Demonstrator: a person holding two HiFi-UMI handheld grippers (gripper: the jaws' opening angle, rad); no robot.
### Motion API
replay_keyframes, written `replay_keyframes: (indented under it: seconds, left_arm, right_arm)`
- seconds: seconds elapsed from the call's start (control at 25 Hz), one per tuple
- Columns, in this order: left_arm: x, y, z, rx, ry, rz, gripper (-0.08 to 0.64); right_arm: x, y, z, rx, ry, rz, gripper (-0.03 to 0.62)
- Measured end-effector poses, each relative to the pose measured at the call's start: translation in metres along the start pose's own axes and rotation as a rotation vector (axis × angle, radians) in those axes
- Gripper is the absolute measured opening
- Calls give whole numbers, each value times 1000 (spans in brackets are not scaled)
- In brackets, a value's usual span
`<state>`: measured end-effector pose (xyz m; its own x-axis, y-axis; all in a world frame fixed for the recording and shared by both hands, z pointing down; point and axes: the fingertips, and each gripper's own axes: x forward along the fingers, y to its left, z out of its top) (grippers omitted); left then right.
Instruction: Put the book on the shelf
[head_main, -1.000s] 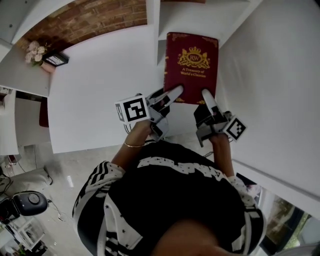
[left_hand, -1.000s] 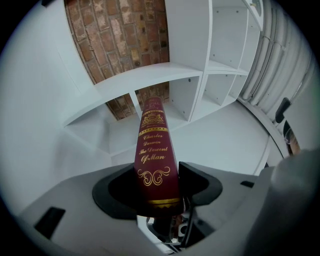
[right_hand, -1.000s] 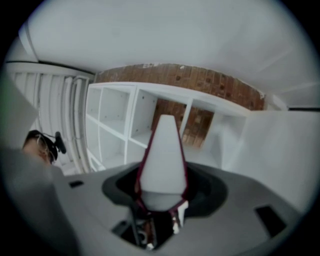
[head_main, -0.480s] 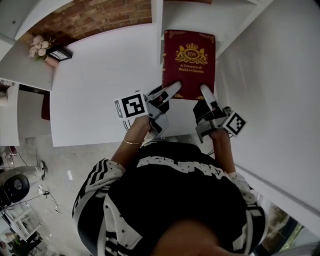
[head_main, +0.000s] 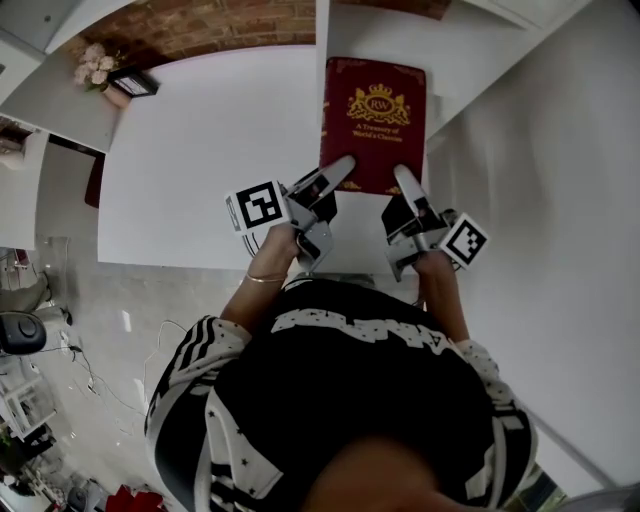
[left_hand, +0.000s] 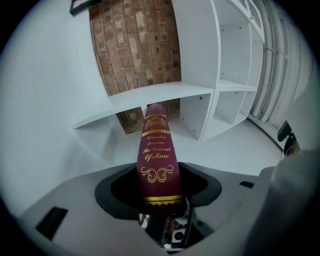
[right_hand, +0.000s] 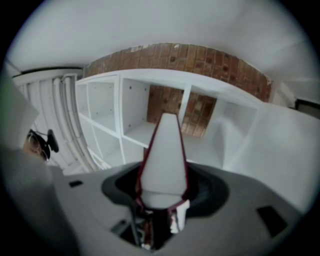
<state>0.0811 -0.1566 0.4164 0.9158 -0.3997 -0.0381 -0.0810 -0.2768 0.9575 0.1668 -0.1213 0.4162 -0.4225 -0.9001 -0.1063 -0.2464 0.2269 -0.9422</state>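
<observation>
at the white shelf unit (head_main: 230, 150), the maroon book (head_main: 373, 120) sits as before: left gripper (head_main: 335, 172) clamped on its spine, right gripper (head_main: 405, 182) gripping the page edge, jaws just eased wider.

White shelf unit (left_hand: 210, 90), open compartments, brick wall (left_hand: 130, 45) showing behind, directly ahead of left gripper (head_main: 338, 172) and right gripper (head_main: 403, 182). Both clamp a maroon hardback book (head_main: 372, 120); contact with the shelf not discernible. Far left of left gripper, a white ledge (head_main: 55, 105) carries a pink flower bunch (head_main: 92, 68) and a dark framed picture (head_main: 133, 82).
</observation>
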Motion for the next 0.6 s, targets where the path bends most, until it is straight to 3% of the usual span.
replay_keyframes:
  seconds: [0.16,0.28,0.48,0.6]
  left_arm:
    - [-1,-2,2,-17,-46,12,258]
    - [-2,-3,3,-29,-73,8,255]
    - [-2,-2,4,-44,-94,12,255]
    - [-4,-2,6,-54,-107,17,255]
  right_arm:
    - [-1,-3,-1,-50,63,-6,264]
    - [-7,-2,10,-103,52,-1,273]
    - [-27,14,28,-302,13,38,272]
    - [-36,29,22,-432,41,75,259]
